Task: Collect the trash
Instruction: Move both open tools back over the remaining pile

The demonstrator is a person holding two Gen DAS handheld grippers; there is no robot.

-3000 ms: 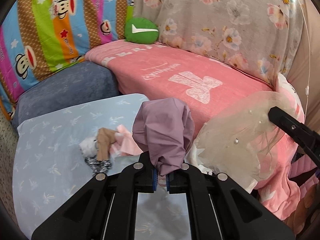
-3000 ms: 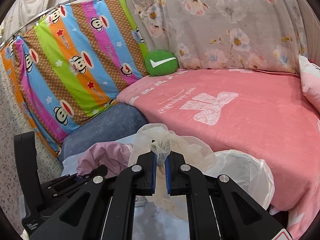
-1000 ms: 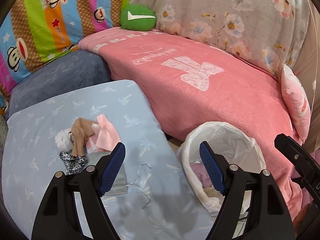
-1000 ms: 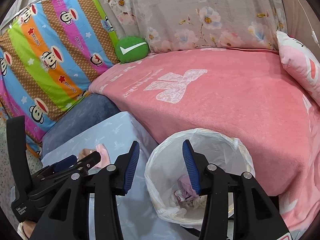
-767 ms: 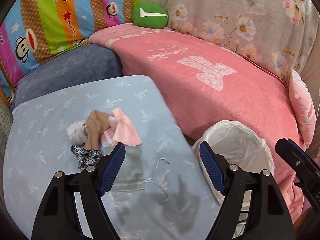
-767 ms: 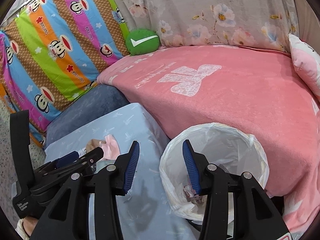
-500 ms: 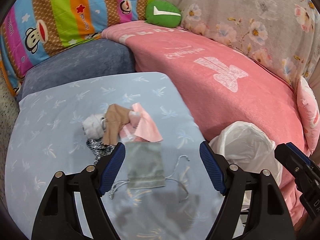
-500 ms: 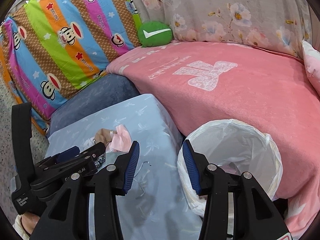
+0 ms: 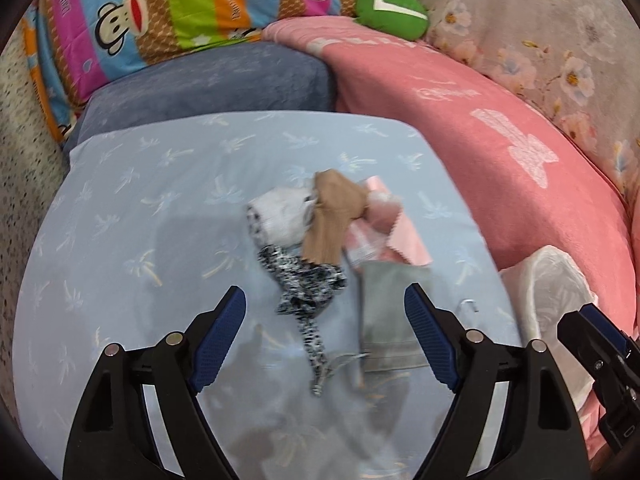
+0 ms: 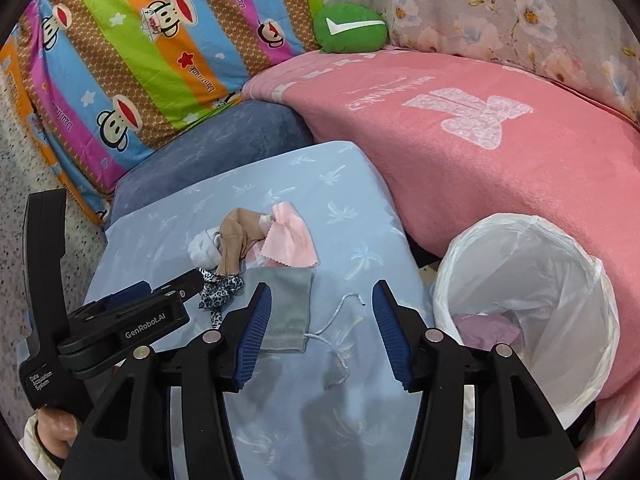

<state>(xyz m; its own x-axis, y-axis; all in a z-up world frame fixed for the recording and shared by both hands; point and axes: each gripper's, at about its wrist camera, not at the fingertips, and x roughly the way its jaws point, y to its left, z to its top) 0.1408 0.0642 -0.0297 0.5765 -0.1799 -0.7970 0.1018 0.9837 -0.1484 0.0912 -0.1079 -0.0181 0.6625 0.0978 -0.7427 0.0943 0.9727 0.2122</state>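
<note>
A small heap of cloth scraps lies on the light blue cushion [image 9: 132, 208]: a tan piece [image 9: 334, 216], a white one [image 9: 280, 218], a pink one [image 9: 394, 232], a black-and-white patterned strip [image 9: 304, 280] and a grey pouch [image 9: 390, 312] with a cord. My left gripper [image 9: 325, 316] hovers just short of the heap, its jaws opening, nothing between the pads. My right gripper [image 10: 322, 312] hangs above the grey pouch [image 10: 286, 312] and its cord [image 10: 340, 320], jaws opening and empty. The white-lined bin [image 10: 568, 264] stands to the right and holds a purple cloth [image 10: 490, 328].
A pink blanket [image 10: 500, 168] covers the sofa behind the cushion. A dark blue cushion [image 9: 208, 80], a striped monkey-print cover [image 10: 132, 52], a green pillow [image 10: 350, 28] and a floral throw [image 9: 540, 32] lie at the back. A hand [image 10: 56, 424] holds the left gripper's grip.
Both grippers have swung left and down from the bin toward the heap on the blue cushion. The bin has slid to the right edge. Both pairs of jaws stand wider.
</note>
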